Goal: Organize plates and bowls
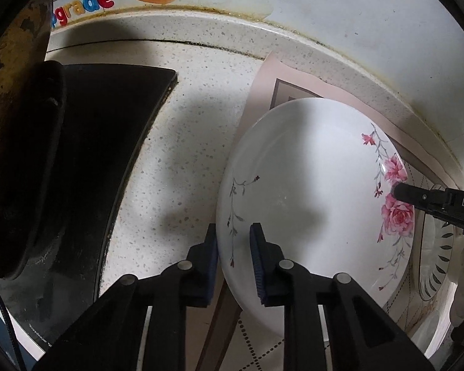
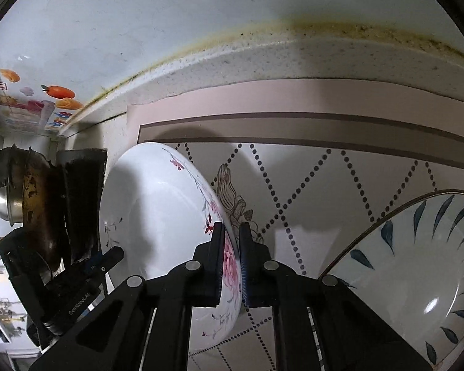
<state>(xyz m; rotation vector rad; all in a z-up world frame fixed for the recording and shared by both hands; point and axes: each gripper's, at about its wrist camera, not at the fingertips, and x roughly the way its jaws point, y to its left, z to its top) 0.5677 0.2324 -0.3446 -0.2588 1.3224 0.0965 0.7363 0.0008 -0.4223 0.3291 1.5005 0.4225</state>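
Note:
A white deep plate with pink roses (image 1: 309, 185) stands over a patterned placemat (image 1: 263, 92), held at opposite edges by both grippers. My left gripper (image 1: 233, 235) is shut on its near rim, one finger outside and one on the inner face. My right gripper (image 2: 232, 232) is shut on the rose-painted rim of the same plate (image 2: 151, 201); one of its fingertips (image 1: 399, 191) shows at the far right of the left wrist view. A second plate with blue leaf marks (image 2: 417, 262) lies on the mat to the right, also seen as a sliver (image 1: 433, 247).
A black glass hob (image 1: 108, 123) with a dark, worn pan (image 1: 15, 123) sits left of the plate. A steel pot (image 2: 0, 191) stands beyond it. The speckled counter (image 1: 185, 139) meets a stained white wall (image 2: 201, 15) close behind the mat (image 2: 294, 185).

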